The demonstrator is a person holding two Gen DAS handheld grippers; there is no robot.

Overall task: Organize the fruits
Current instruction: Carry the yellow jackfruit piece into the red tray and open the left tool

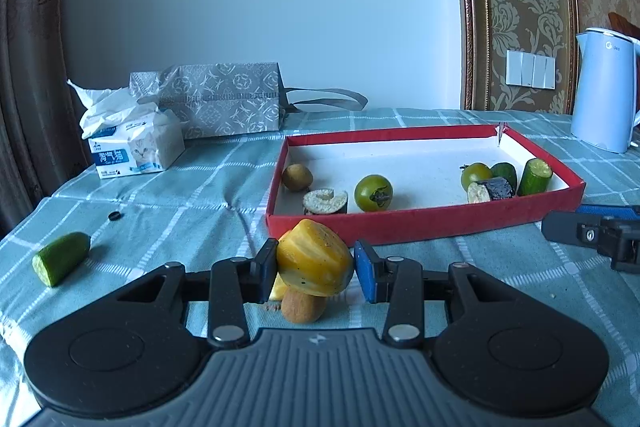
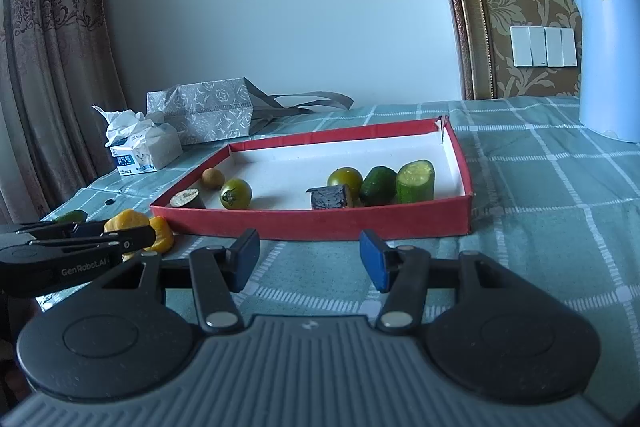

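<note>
The left gripper [image 1: 315, 263], low in the frame's centre, pinched a yellow ridged fruit [image 1: 316, 259] between its pads, above a small brown fruit [image 1: 302, 307] on the checked tablecloth [image 1: 168, 203]. The right gripper [image 2: 309, 259] stood spread with nothing between its fingers. Just beyond both, mid-frame, lay a red tray [image 1: 424, 221] holding a kiwi-like brown fruit [image 1: 297, 177], two green tomatoes [image 1: 374, 193], dark cut pieces [image 1: 325, 202] and cucumber pieces [image 1: 534, 177]. A cucumber end [image 1: 60, 259] lay at the left edge. A tissue pack [image 1: 132, 143] and patterned bag [image 1: 224, 103] sat upper left, a kettle [image 1: 604, 91] far right.
</note>
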